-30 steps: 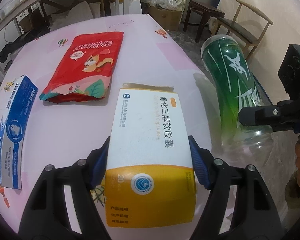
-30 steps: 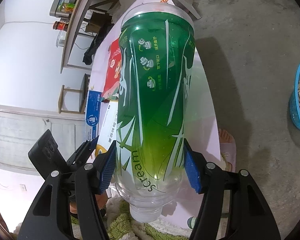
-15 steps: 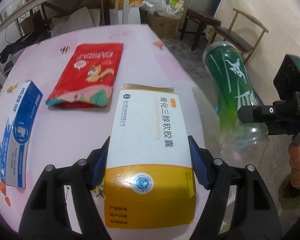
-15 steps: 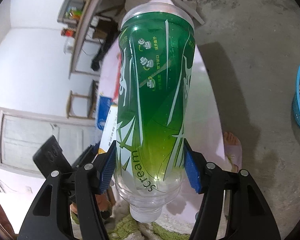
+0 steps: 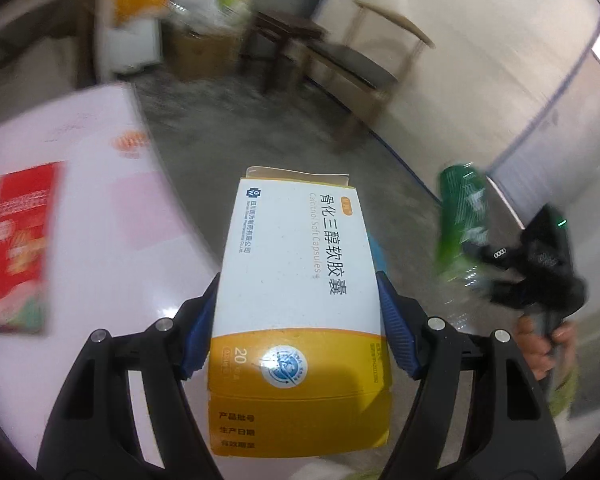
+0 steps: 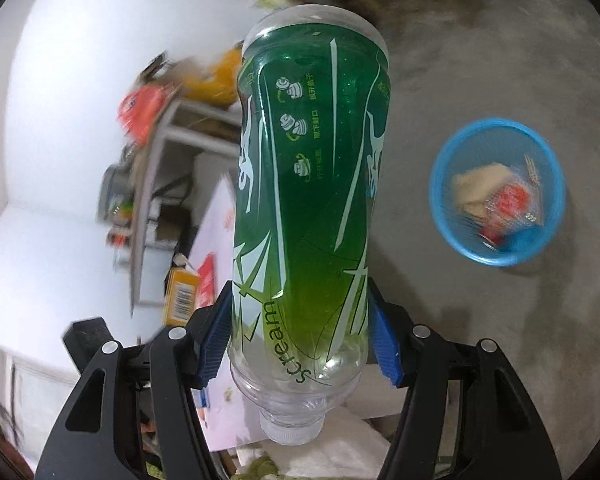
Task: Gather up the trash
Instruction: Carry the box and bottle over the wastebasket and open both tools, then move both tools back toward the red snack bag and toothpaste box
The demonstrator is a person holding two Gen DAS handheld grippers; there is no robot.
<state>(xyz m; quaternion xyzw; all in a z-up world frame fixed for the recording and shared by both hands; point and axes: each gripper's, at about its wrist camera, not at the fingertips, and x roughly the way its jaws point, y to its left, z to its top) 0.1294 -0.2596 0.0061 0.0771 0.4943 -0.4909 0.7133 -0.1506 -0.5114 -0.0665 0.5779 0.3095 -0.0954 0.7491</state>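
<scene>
Grey concrete floor, white walls, wooden chair, blurred shelving

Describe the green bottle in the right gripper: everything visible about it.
The green bottle is clear plastic wrapped in a green-to-yellow label with white streaks and the word "scream". It looks empty. Its white cap points back toward the camera and its base points away. The right gripper clamps it near the shoulder, both blue pads pressed against the label. It hangs in the air above the concrete floor, with a blue basket of trash to its right.
</scene>
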